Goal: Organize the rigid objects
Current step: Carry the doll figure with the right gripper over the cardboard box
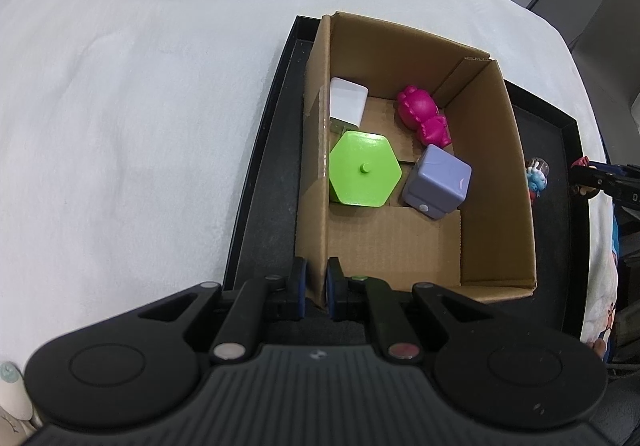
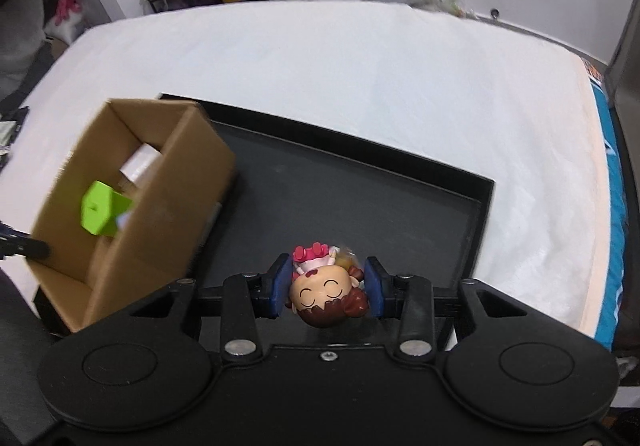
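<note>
Cardboard box (image 1: pixel 492 182): plain brown corrugated board, open-topped, rectangular, with flap seams across its floor; it stands at one end of a shallow black tray (image 2: pixel 476 214) with a raised rim and a matte floor, which lies on a white, softly textured cloth surface (image 1: pixel 140 86). Box contents: one bright green hexagonal block (image 1: pixel 362 170), glossy plastic, with a small stud at the centre of its top face; one lavender cube (image 1: pixel 438 180) with rounded edges, just beside the green block; one magenta moulded figure (image 1: pixel 422 116), lumpy and smooth, lying near the far corner; one white glossy rectangular piece (image 1: pixel 347 100) leaning at the left wall. Left gripper (image 1: pixel 317 284): black, ribbed housing, blue pads pinched tight on the near-left wall of the box. Right gripper (image 2: pixel 328 288): same make, blue pads closed on a small doll figurine (image 2: pixel 326 296), hard glossy plastic, round face with closed eyes, brown hair in buns, pink-and-red outfit, its head toward the camera; it is held over the tray floor, well apart from the box.
</note>
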A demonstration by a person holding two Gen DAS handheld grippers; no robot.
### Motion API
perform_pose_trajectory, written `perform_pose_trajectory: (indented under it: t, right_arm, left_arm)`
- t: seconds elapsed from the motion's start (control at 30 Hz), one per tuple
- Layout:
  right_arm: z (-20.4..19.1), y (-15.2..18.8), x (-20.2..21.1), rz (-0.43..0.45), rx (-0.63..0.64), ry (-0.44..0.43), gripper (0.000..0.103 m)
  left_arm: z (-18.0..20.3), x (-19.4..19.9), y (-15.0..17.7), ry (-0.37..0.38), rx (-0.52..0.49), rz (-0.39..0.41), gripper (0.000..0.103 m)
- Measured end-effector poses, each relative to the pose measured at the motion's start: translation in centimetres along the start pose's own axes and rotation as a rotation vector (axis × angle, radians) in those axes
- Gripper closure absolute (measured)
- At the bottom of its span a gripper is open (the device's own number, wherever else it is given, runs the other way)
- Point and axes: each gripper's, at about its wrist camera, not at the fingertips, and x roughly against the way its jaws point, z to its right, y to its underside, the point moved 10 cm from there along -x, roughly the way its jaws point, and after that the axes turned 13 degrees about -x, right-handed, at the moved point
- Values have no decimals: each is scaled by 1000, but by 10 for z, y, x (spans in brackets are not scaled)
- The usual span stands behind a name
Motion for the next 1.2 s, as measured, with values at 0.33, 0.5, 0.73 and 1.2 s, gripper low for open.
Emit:
perform_pose_trajectory:
  t: [0.33,0.5,0.73,1.2]
  right_arm:
    - [-37,-11,14,30,13,-78,64]
    - [-63,-21,23,59,39,-108,64]
    - [-92,-28,19,51,76,-138,65]
    - [-150,-32,7,48,147,-179,65]
  left_arm:
    - [0,3,0,4,6,15,94]
    - [-1,5,0,10,13,21,94]
    - [0,6,-1,13,11,21,94]
    - [1,6,-2,17,1,24,94]
